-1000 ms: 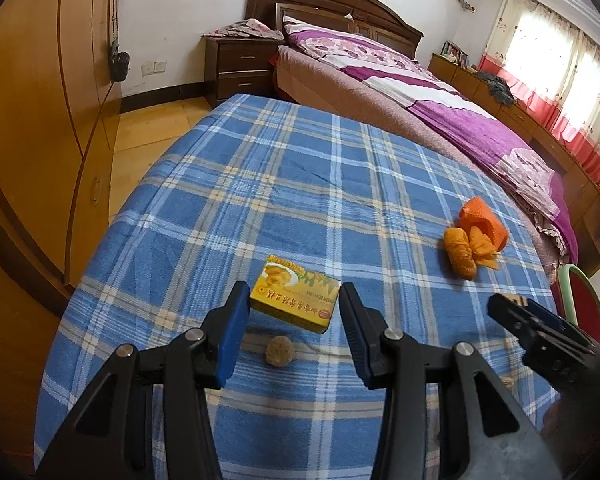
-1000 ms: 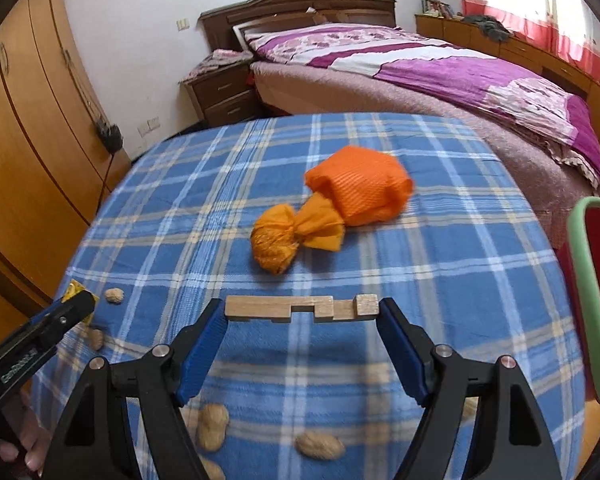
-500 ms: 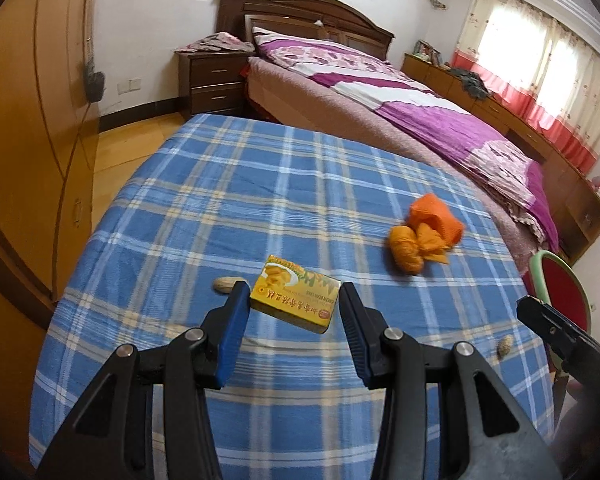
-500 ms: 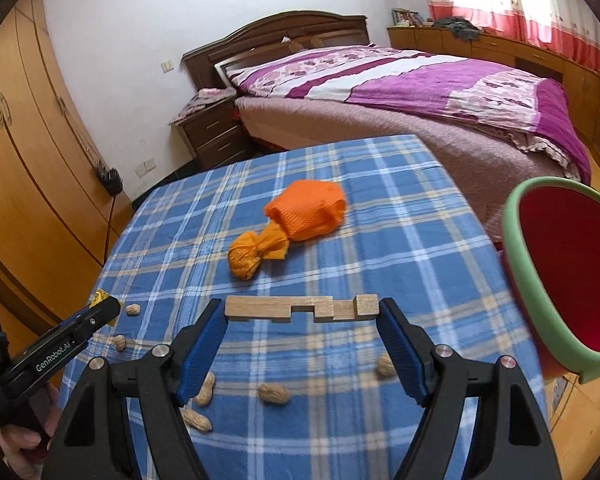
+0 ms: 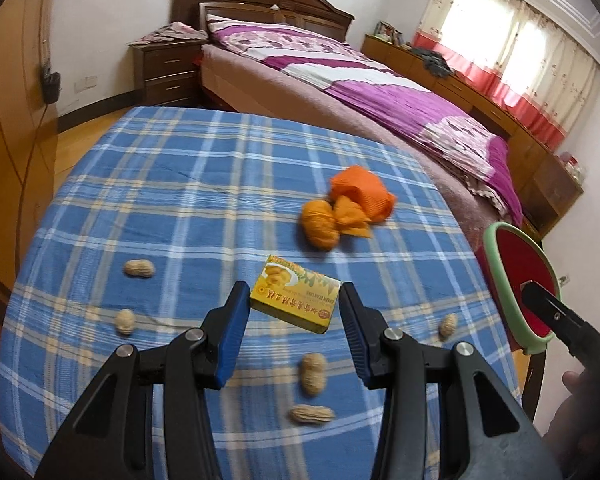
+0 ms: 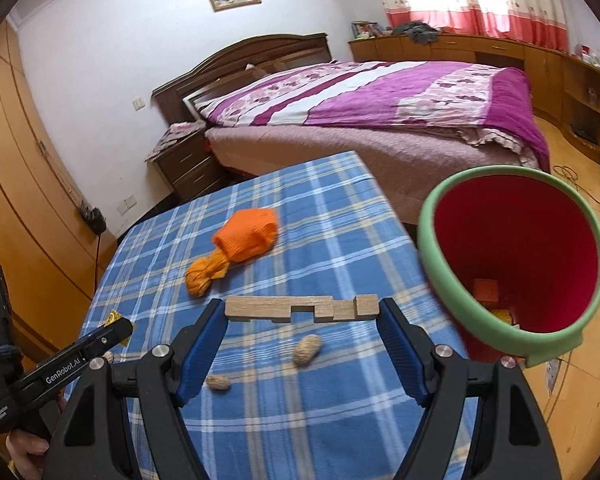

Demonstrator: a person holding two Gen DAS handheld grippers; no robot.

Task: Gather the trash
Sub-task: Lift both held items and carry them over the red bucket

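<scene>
- Left gripper [image 5: 293,312], black with blue pads, pinches a small yellow cardboard box printed with green and orange artwork [image 5: 296,299]; the box sits tilted between the pads, above the table.
- Right gripper [image 6: 302,312], of the same make, clamps a notched pale wooden strip [image 6: 300,307] by its two ends, jaws set wide around its length.
- Beside the table's right edge stands a red bin with a pale green rim [image 6: 512,268]; some yellow and orange pieces lie at its bottom. From the left wrist view, the bin's rim [image 5: 496,276] is partly hidden by the tip of the right gripper.
- Under both tools lies a blue plaid tablecloth [image 5: 172,184] covering the table.
- Near the table's middle sits an orange mesh bundle with a knotted yellow-orange end [image 5: 352,208], well apart from either gripper.
- Unshelled peanuts lie scattered on the cloth: one at the left [image 5: 139,269], one below it [image 5: 125,321], two beneath the box [image 5: 313,372], one near the right edge [image 5: 447,325].
- Behind the table stands a dark wooden bed with a purple floral quilt [image 6: 380,100], with a bedside cabinet [image 6: 188,164] to its left.
</scene>
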